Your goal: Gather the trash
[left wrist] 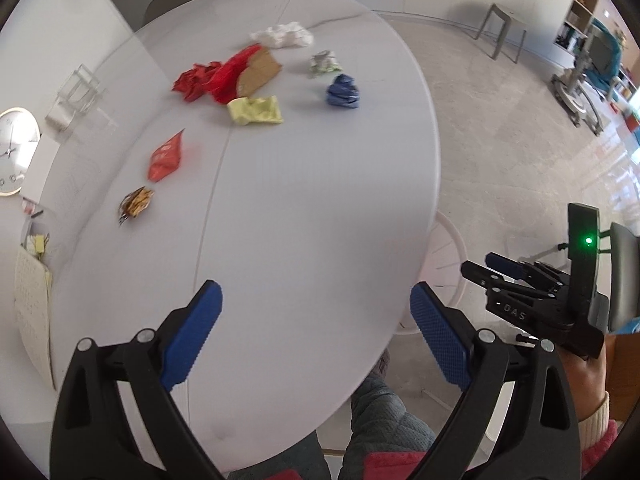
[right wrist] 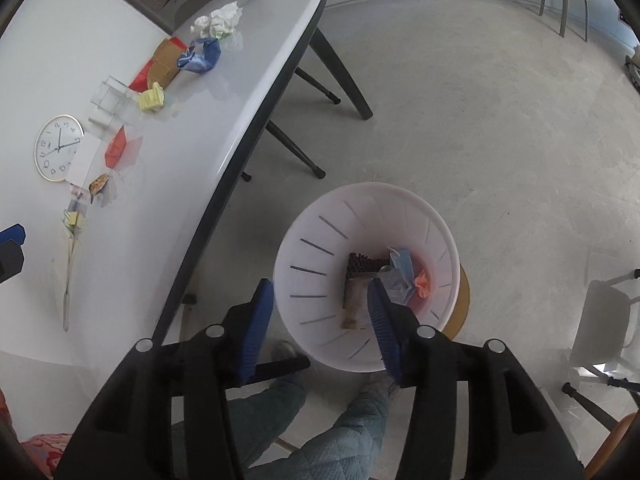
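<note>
The right claw (right wrist: 320, 320) is held part-open and empty over the bin (right wrist: 316, 240); the left claw (left wrist: 316, 332), wide and empty, is positioned near the surface (left wrist: 300, 200) edge, where wrappers may be knocked off.

Near half of table (left wrist: 280, 220) was bare, free to cross. Trash cluster (left wrist: 248, 76) crowded the far side. Bin (right wrist: 316, 280) mouth was unobstructed, table edge (right wrist: 224, 168) close beside it.
</note>
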The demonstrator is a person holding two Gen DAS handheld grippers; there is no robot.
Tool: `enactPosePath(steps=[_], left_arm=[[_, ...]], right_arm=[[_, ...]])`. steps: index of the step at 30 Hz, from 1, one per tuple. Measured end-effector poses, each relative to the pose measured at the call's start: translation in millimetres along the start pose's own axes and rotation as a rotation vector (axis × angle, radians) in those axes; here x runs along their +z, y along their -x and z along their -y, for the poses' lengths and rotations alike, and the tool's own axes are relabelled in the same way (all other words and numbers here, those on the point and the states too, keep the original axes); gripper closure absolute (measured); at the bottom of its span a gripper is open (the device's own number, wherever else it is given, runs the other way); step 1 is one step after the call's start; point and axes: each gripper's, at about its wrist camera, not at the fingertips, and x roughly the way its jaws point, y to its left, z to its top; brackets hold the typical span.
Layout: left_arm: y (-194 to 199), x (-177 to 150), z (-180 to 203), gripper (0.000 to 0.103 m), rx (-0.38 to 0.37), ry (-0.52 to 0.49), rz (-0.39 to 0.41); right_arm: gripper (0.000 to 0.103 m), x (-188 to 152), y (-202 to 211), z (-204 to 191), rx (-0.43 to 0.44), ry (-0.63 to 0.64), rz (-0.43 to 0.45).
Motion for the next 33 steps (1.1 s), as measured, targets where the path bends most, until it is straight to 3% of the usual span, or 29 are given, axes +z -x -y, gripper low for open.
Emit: enactPosePath(steps=[6,8,11,13,21,33], left_arm=[[9,0,-30,0.012,-0.014,0.063,0.019],[15,0,-40,0.012,-0.032,0.082,0.03],[27,-4,-58,0.012,-0.048,0.111,0.052],[35,-5,-71,0.008,-0.053,0.131,0.072],[46,-9,-126,0.008,-0.045,0.197,0.114],[29,-10,-202,0.008,-0.044,0.298,0.142]], right_arm=[[0.031,4,57,-21,-0.069,0.008,0.086],[0.017,4,80,-32,-0.092,0.014,0.125],[0.005,5,114,-54,-0.127,0.044,0.179],[0.002,7,131,-69,-0.145,0.065,0.206],[0.002,19,154,-114,-0.131,0.112,0.271],[0.002,48,121,-169,-0.07,0.171,0.253]])
